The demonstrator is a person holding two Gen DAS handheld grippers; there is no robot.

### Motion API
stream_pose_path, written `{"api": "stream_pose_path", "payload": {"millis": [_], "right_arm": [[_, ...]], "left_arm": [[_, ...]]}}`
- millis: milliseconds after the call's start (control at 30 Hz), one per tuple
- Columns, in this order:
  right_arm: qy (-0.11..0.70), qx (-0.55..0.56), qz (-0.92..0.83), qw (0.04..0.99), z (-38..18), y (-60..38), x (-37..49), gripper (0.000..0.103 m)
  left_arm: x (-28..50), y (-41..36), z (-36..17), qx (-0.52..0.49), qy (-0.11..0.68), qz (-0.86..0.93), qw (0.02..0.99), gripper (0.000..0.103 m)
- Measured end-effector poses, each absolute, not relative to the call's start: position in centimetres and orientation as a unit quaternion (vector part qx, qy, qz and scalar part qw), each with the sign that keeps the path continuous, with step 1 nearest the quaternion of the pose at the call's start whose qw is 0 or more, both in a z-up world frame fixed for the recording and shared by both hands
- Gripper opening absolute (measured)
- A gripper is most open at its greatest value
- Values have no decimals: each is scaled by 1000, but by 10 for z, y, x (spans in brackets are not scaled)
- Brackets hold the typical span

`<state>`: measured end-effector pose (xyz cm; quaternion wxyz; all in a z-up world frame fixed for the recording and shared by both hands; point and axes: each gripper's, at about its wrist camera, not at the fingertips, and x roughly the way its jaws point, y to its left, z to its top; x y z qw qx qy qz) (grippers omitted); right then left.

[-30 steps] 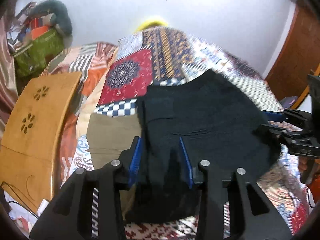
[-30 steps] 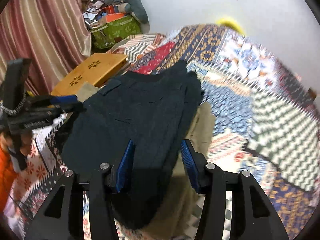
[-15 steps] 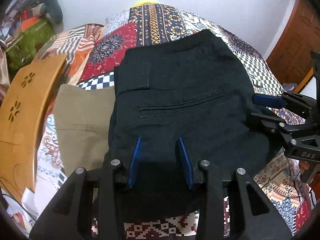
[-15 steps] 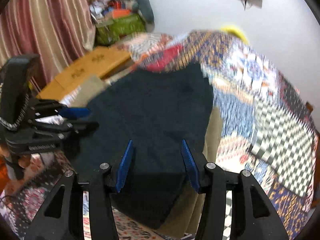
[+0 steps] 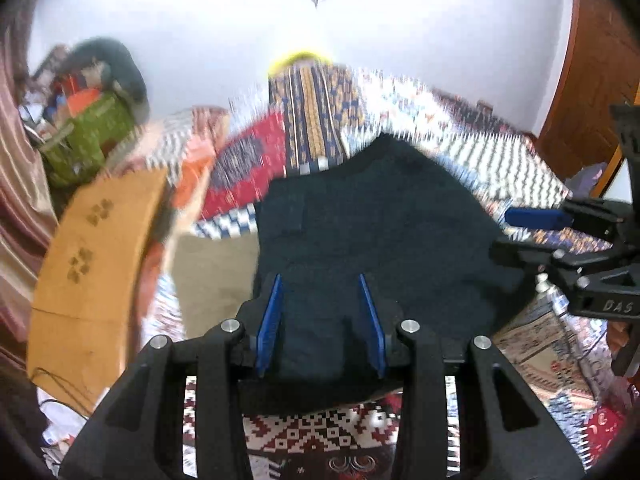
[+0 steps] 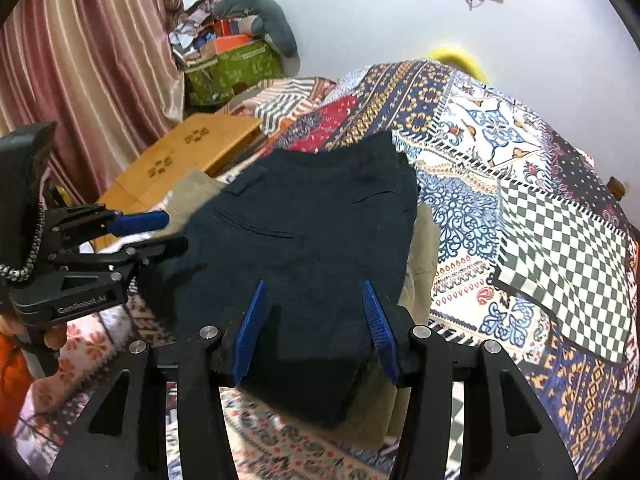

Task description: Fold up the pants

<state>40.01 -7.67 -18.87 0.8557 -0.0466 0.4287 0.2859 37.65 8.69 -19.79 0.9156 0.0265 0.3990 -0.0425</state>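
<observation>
Black pants (image 5: 380,240) (image 6: 312,240) lie folded and flat on a patchwork bedspread (image 6: 520,200), back pocket up and waistband at the far end. Tan pants (image 5: 216,272) (image 6: 424,248) lie under them and stick out on both sides. My left gripper (image 5: 318,280) (image 6: 160,234) hovers over the near left edge of the black pants. My right gripper (image 6: 312,286) (image 5: 516,232) hovers over the near right edge. Both stand open, blue pads apart, with dark cloth showing below the gap and not pinched. The left wrist view is blurred.
A wooden lap table (image 5: 96,248) (image 6: 188,152) leans at the bed's left side. Behind it is a green box (image 6: 232,68) full of clutter, beside a striped curtain (image 6: 80,60). A brown door (image 5: 592,80) stands at the right. A white wall closes off the far end.
The left gripper dipped close over the pants, then drew back and tilted up, so the wall shows again. The right gripper shifted only slightly. The pants settled flatter. Both jaws kept their width.
</observation>
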Motion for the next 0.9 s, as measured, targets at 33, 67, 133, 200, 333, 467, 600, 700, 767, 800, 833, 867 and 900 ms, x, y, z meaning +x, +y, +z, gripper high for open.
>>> {"api": "stream_pose_path", "payload": {"millis": [33, 67, 133, 200, 333, 467, 600, 700, 767, 800, 833, 867, 900], "right_arm": [[423, -44, 287, 858, -181, -78, 395, 47], [416, -41, 289, 861, -173, -79, 390, 47], [402, -35, 294, 866, -157, -82, 378, 47], [382, -34, 295, 875, -138, -85, 364, 47], [337, -27, 304, 891, -95, -93, 329, 47], [293, -19, 313, 903, -56, -101, 295, 47], [252, -14, 317, 914, -24, -109, 259, 49], [222, -6, 322, 921, -4, -114, 230, 49], [205, -4, 322, 924, 5, -117, 215, 49], [196, -2, 323, 926, 9, -118, 207, 49], [188, 0, 324, 927, 13, -119, 199, 49], [179, 1, 324, 929, 16, -121, 191, 50], [172, 3, 325, 930, 19, -121, 183, 51]], "left_arm": [[369, 86, -186, 25, 386, -41, 921, 38], [363, 86, -176, 22, 376, -41, 926, 38], [346, 84, -153, 11, 354, -40, 934, 38], [328, 82, -132, 9, 334, -34, 942, 38], [288, 75, -91, 9, 286, -27, 958, 39], [242, 67, -53, 7, 241, -22, 970, 47], [200, 56, -25, 18, 198, -7, 980, 60], [165, 48, -6, 22, 170, -3, 985, 62], [149, 45, 3, 19, 157, -3, 987, 66], [137, 44, 8, 16, 148, -2, 989, 70], [130, 42, 11, 14, 142, -1, 990, 71], [122, 41, 14, 12, 135, -1, 991, 73], [111, 39, 18, 11, 127, -1, 992, 74]]}}
